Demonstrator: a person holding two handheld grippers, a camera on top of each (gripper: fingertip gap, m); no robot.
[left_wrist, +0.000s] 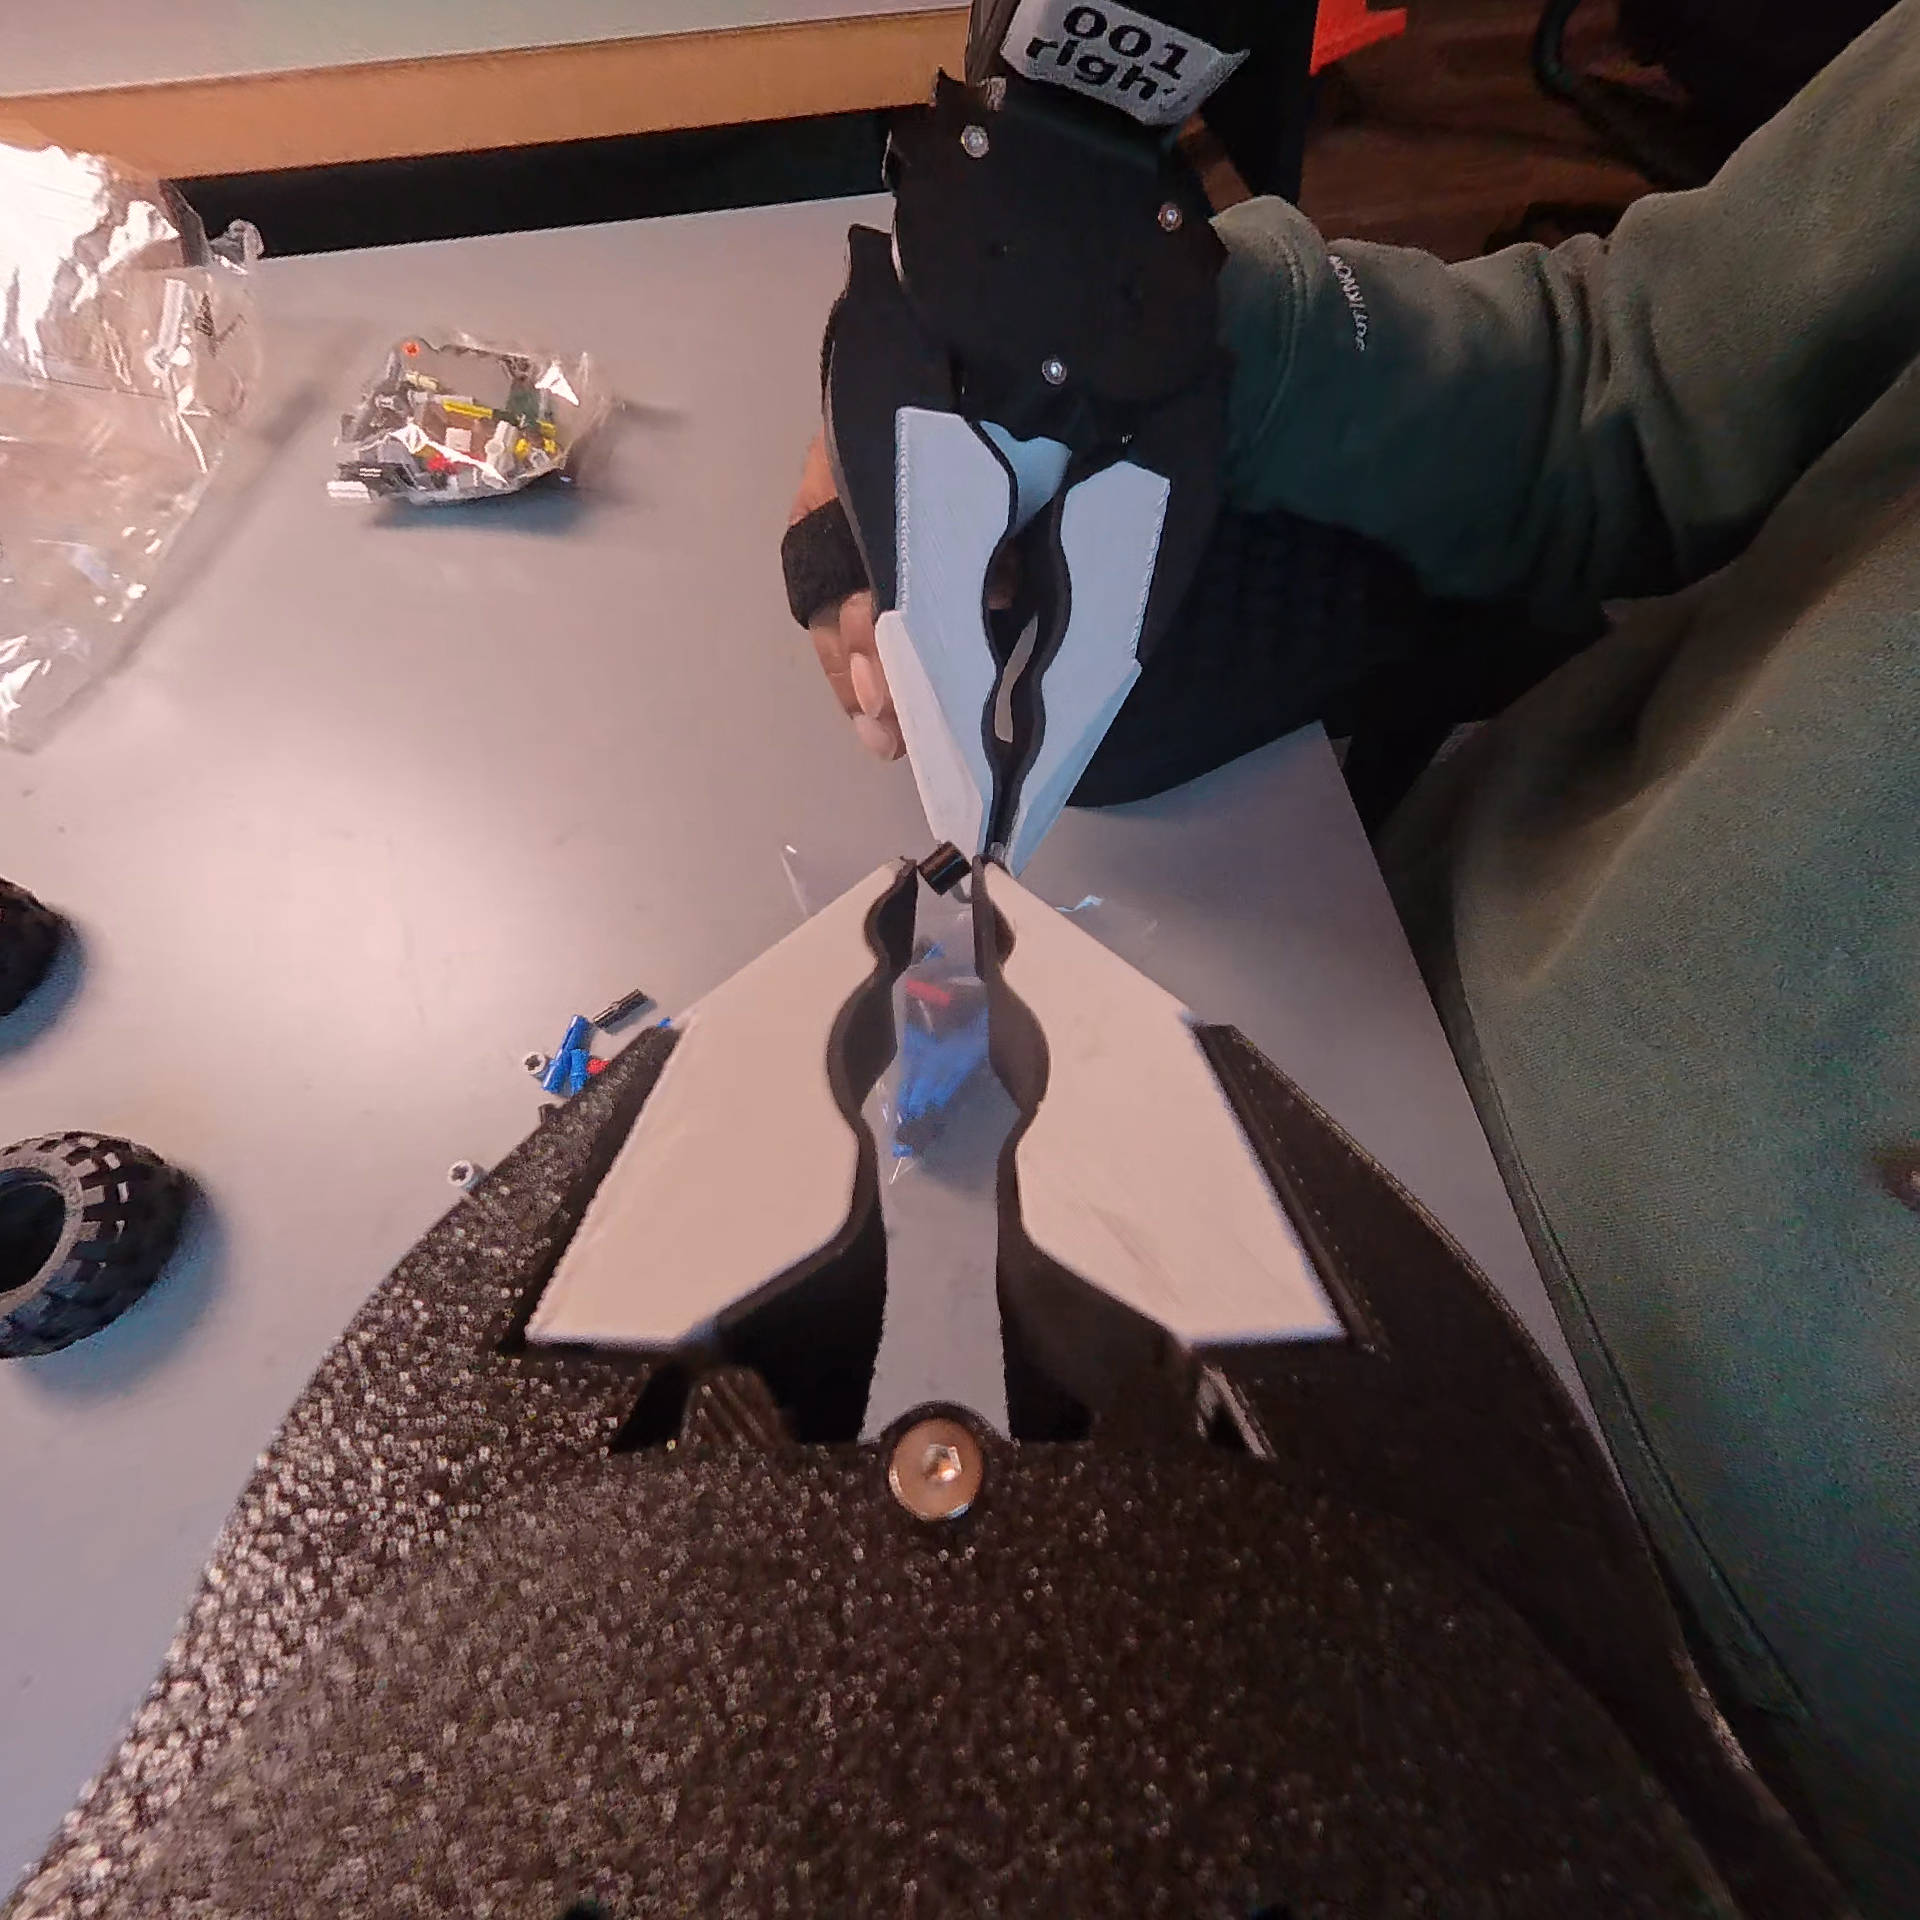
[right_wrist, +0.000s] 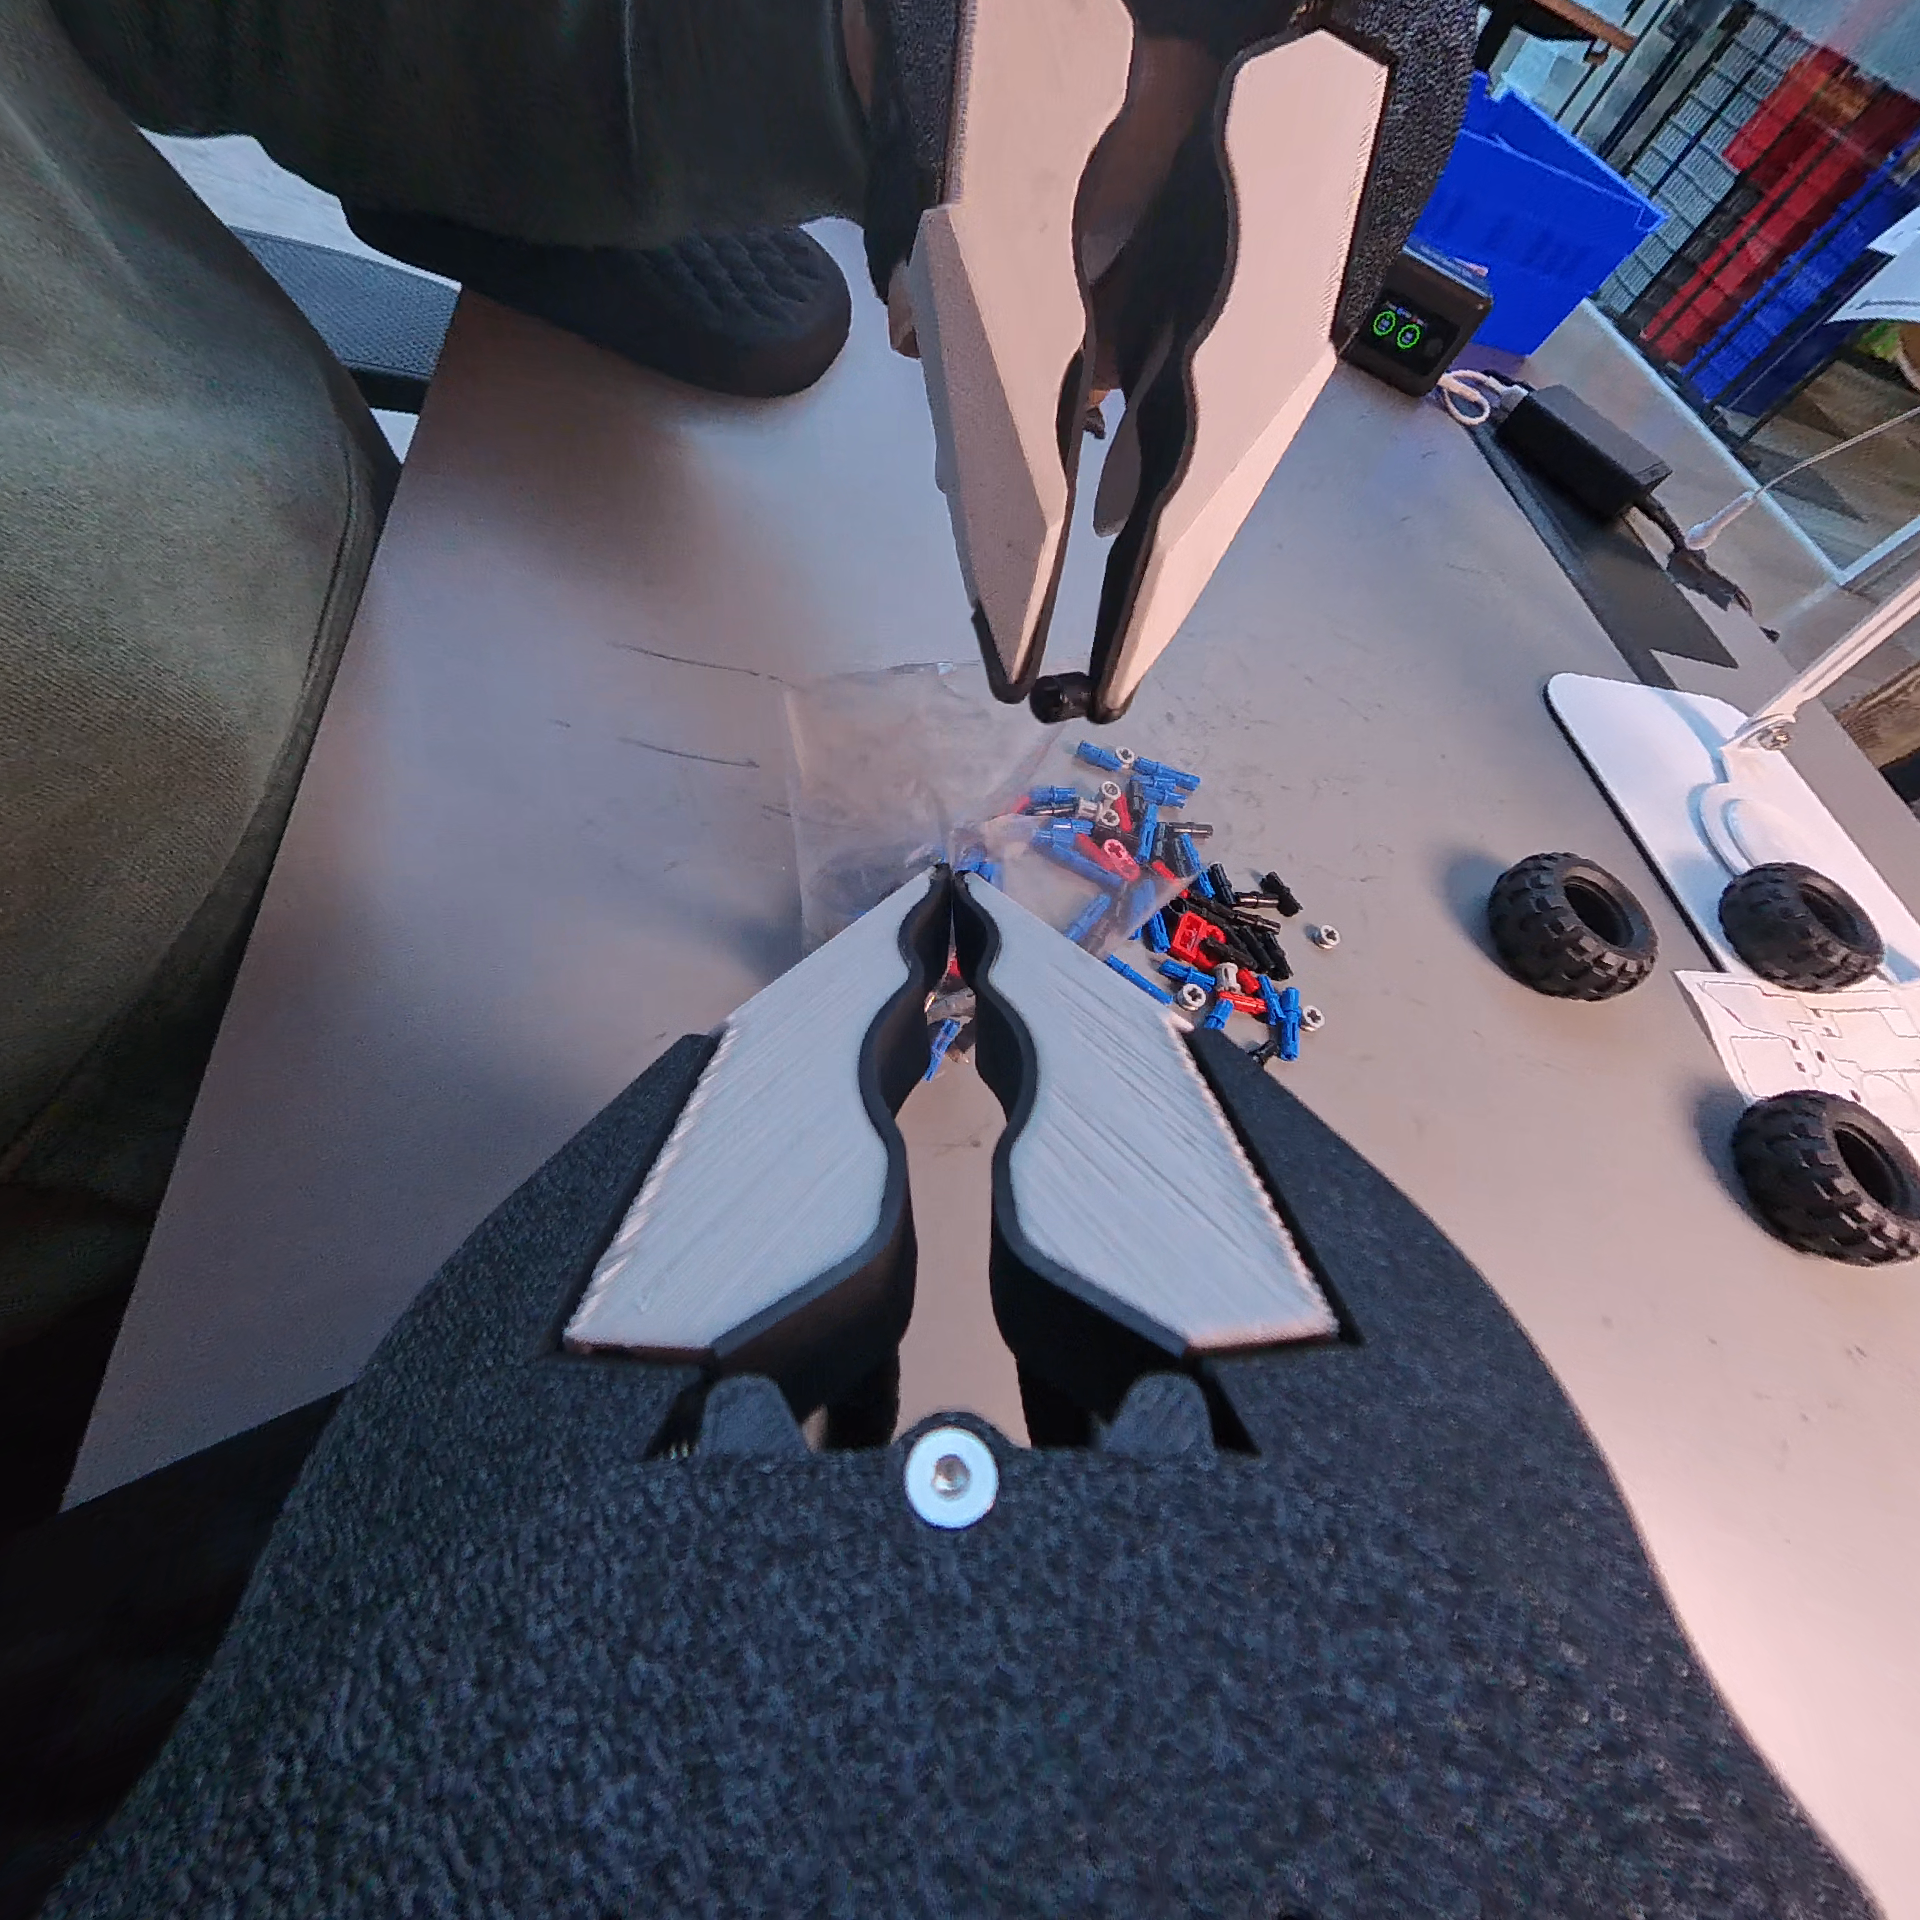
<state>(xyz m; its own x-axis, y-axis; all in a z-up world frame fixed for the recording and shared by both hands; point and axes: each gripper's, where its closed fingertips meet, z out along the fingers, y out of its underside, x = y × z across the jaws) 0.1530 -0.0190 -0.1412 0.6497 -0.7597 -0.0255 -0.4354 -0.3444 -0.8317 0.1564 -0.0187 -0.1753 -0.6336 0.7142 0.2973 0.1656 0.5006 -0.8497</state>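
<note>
My left gripper is shut on a small black piece and holds it above the grey table. In the right wrist view it comes down from the top with the black piece at its tips. My right gripper is shut on the edge of a small clear plastic bag. Its tips nearly touch the left gripper's. A pile of small blue, red and black pins lies spilled beside the bag, and some still show inside it.
Black toy tyres lie on the table. There is a printed sheet, a white lamp base, a sealed parts bag and a large clear bag. A green sleeve is at the table edge. The grippers are tip to tip, or close to it.
</note>
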